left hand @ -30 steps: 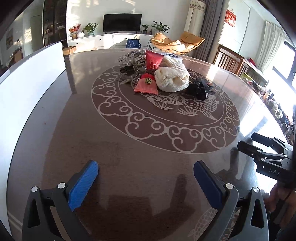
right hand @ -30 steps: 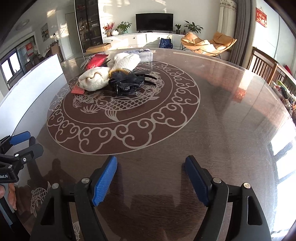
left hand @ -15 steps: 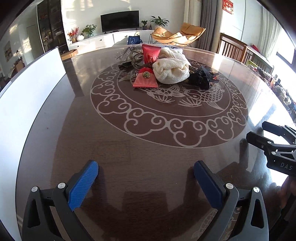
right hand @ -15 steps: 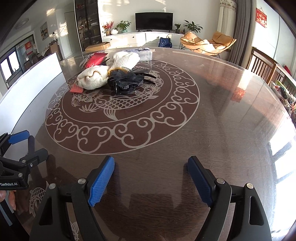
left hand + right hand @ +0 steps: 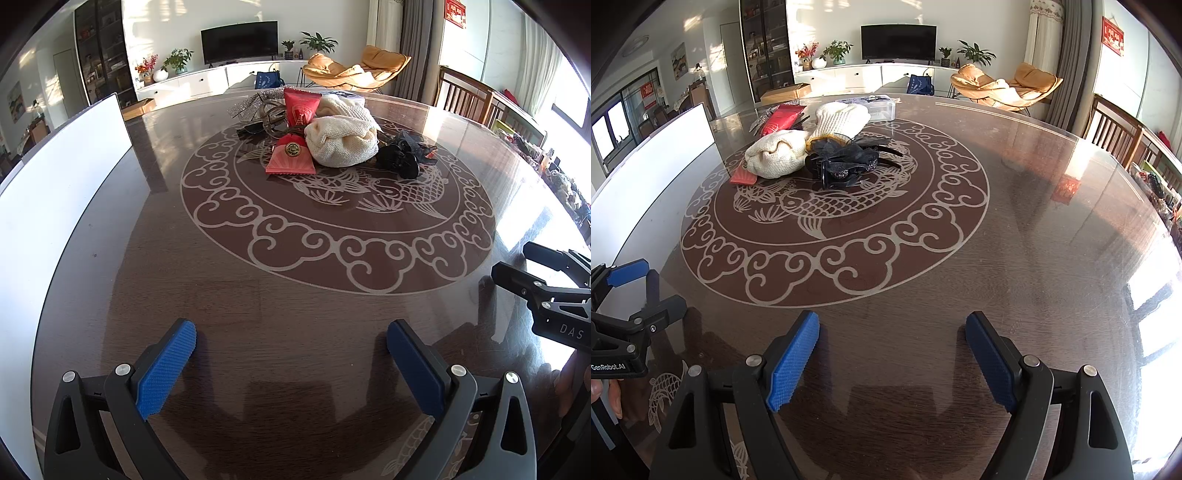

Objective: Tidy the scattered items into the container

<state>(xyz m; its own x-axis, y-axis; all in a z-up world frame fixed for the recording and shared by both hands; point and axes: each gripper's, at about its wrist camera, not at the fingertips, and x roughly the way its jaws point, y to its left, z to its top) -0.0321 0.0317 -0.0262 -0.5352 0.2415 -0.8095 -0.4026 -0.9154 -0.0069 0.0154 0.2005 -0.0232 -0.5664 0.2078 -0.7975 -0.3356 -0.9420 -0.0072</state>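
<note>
Cream knitted glove (image 5: 341, 142), soft and light: we'd pinch its bunched middle; both tools, left (image 5: 291, 354) and right (image 5: 892, 345), gape wide, empty

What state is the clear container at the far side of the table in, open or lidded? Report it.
Cannot tell. The clear container sits behind the white knit glove, too small and glare-washed to show a lid.

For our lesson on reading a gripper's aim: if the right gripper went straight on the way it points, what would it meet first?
Probably the bare table. The right gripper stands open and empty, tilted down at the wood; the pile, with its black hair clip, lies further off to the left.
</note>
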